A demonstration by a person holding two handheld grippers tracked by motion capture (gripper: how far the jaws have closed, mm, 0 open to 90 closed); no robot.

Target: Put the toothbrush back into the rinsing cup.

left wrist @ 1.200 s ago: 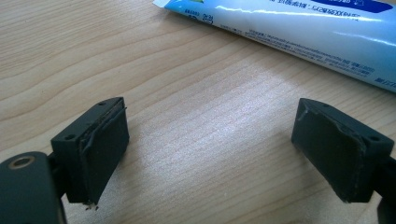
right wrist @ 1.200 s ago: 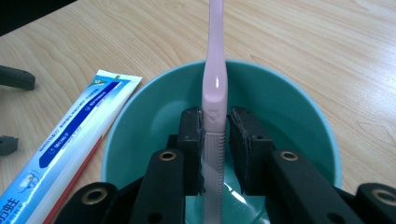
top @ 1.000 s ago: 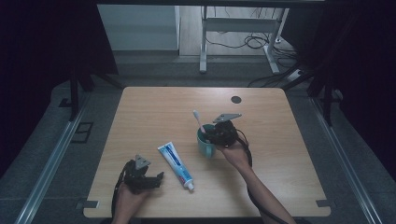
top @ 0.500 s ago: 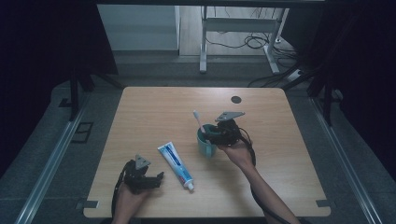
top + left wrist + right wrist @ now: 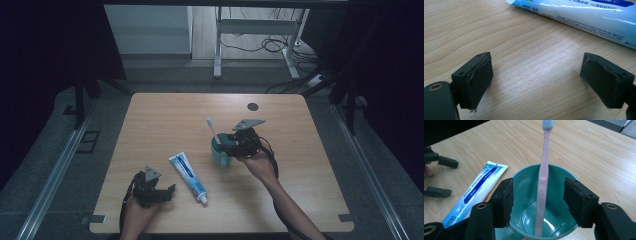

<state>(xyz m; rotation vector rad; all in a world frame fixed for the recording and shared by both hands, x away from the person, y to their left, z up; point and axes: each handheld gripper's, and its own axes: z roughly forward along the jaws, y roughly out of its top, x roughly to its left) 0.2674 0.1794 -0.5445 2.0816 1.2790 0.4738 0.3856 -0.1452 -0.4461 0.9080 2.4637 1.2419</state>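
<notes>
Right gripper point(image 5: 537, 202) sits just over the near rim of the teal cup point(image 5: 524, 182); its jaws have just been opening and now stand apart on either side of the pink toothbrush point(image 5: 543, 177), pads clear of the handle. Toothbrush stands in the cup with its long axis close to upright, foot on the cup floor, shaft leaning on the far rim, bristle head up. In the high view the cup point(image 5: 218, 156) is right of table centre and the toothbrush point(image 5: 212, 128) tips up and toward the left-far side, with the right gripper point(image 5: 231, 144) at the cup's right side. Left gripper point(image 5: 537, 80) spread wide over bare wooden table point(image 5: 529, 50), nothing between the pads. Toothpaste tube point(image 5: 188, 171) lies flat between the two grippers, cap toward the near edge, just beyond the left gripper's jaws.
</notes>
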